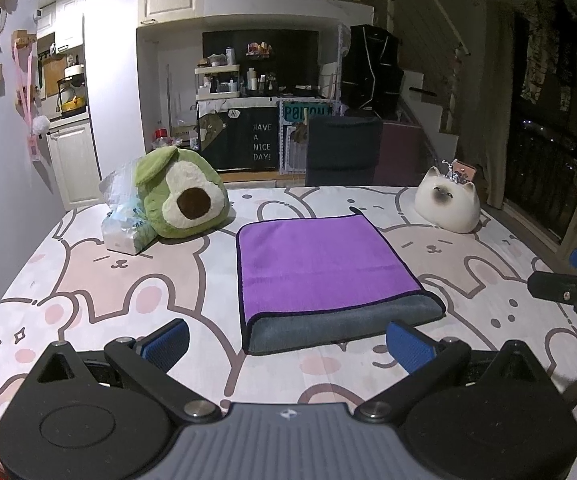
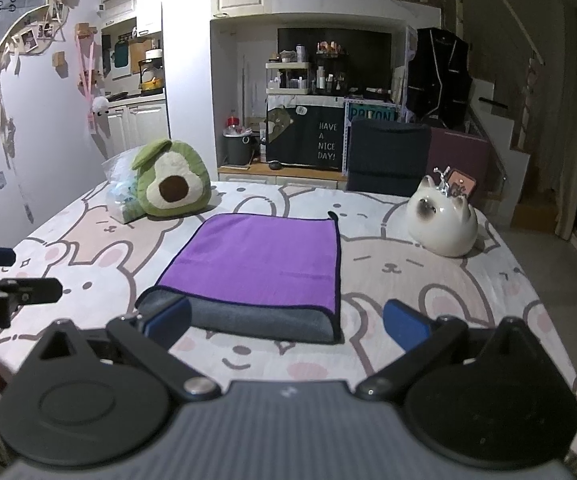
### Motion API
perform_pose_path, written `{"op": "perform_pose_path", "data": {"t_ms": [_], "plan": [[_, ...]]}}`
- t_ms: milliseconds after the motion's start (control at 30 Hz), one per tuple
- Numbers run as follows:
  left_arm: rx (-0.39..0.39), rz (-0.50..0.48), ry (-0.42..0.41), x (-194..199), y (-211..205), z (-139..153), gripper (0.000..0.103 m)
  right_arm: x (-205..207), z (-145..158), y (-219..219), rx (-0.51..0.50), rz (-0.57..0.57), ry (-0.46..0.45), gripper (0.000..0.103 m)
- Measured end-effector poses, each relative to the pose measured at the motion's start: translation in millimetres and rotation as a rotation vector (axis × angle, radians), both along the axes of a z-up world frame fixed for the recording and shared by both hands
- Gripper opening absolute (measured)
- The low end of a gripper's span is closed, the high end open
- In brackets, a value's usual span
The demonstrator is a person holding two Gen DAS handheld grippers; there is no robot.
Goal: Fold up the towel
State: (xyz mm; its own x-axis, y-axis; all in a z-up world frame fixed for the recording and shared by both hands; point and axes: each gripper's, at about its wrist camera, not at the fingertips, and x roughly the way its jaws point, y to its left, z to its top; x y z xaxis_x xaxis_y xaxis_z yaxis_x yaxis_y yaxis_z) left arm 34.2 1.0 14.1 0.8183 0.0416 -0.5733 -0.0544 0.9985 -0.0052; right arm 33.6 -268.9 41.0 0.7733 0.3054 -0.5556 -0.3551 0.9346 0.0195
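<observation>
Towel (image 1: 320,264) count is one: purple side up, grey underside showing at the folded near edge, lying flat mid-table (image 1: 88,280). Two grippers, both spread wide and holding nothing; left gripper (image 1: 288,340) sits just short of the fold, right gripper (image 2: 286,320) likewise. Besides that, one avocado plush (image 1: 180,196), one plastic bag (image 1: 124,220) beside it, one white cat figure (image 1: 448,204).
</observation>
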Motion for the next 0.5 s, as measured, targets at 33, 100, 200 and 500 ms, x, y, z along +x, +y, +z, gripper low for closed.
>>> {"op": "perform_pose_path", "data": {"t_ms": [33, 100, 200, 500], "plan": [[-0.002, -0.002, -0.001, 3, 1, 0, 0.103, 2, 0, 1, -0.003, -0.002, -0.005, 0.103], [-0.002, -0.008, -0.008, 5, 1, 1, 0.103, 2, 1, 2, -0.006, -0.006, -0.011, 0.103], [0.01, -0.016, -0.015, 12, 1, 2, 0.103, 7, 1, 3, -0.003, -0.011, -0.011, 0.103], [-0.006, -0.02, 0.024, 39, 6, -4, 0.103, 24, -1, 4, -0.014, -0.019, -0.007, 0.103]]}}
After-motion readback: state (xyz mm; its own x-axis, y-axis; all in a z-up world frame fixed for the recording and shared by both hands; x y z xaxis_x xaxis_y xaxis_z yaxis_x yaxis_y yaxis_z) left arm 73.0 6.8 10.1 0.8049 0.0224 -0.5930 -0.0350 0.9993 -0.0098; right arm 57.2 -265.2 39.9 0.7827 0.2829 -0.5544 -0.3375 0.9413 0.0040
